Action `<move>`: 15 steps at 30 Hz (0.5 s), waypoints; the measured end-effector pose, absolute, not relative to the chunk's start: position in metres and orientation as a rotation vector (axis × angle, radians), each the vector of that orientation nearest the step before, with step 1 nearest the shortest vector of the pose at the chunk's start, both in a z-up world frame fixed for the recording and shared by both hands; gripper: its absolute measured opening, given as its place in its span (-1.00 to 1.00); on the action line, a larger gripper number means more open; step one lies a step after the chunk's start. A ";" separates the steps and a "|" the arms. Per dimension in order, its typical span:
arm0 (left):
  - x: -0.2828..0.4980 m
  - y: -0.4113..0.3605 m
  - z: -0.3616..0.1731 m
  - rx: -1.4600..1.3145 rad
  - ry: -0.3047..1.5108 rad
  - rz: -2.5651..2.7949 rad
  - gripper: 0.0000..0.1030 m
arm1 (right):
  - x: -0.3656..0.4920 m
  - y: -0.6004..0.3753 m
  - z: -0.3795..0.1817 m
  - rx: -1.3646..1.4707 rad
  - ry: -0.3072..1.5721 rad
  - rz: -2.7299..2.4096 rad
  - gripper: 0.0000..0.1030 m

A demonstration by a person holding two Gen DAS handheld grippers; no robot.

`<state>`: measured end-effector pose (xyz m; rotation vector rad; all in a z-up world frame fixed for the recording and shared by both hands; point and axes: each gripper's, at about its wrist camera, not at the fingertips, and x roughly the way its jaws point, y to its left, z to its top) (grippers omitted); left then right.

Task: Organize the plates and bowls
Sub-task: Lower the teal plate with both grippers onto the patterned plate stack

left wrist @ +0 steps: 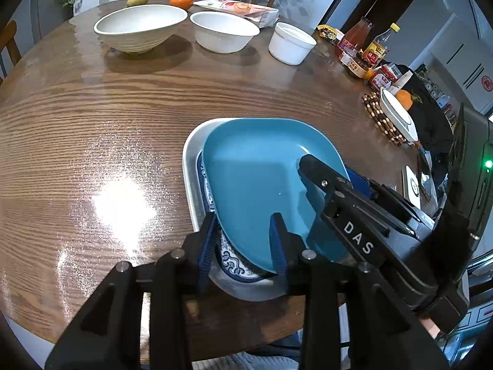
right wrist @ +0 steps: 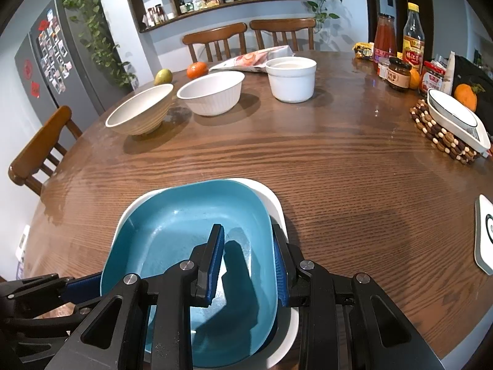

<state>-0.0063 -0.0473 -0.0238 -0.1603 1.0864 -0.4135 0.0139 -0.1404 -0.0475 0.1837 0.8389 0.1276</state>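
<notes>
Both grippers are straddling opposite rims of the blue plate (left wrist: 258,185). In the left wrist view the left gripper (left wrist: 243,243) is holding its blue pads either side of the plate's near rim at 6 o'clock; the pads are standing a little off the rim, so they look slightly apart and not clamped. In the right wrist view the right gripper (right wrist: 249,265) is bracketing the plate's right-hand rim at 5 o'clock, one pad inside the dish and one outside; whether those pads are pressing I cannot tell.

The blue plate is sitting on top of a blue-patterned plate (left wrist: 228,262), which is itself lying in a white square plate (left wrist: 192,160), near the table's front edge. The stacking step seems to be finishing. The next move probably calls for drawing both grippers clear without dragging the stack, then turning to the bowls.

Those are waiting toward 12 o'clock on the wooden table (right wrist: 339,169): a ribbed beige bowl (right wrist: 140,112), a white bowl (right wrist: 211,92) and a white straight-sided bowl (right wrist: 291,78), well apart from the stack. Sauce bottles (right wrist: 397,35) and a beaded trivet (right wrist: 443,137) are crowding the 2 o'clock side. Behind, chairs, wall shelves and a grey fridge are lining the room.
</notes>
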 end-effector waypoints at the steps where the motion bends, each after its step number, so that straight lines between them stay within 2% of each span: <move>1: -0.006 -0.047 -0.024 -0.162 1.087 -0.415 -0.38 | 0.014 -0.140 -0.048 0.183 0.839 0.127 -0.37; 15: -0.009 -0.042 -0.018 -0.170 1.070 -0.430 -0.32 | 0.015 -0.147 -0.048 0.237 0.859 0.147 -0.34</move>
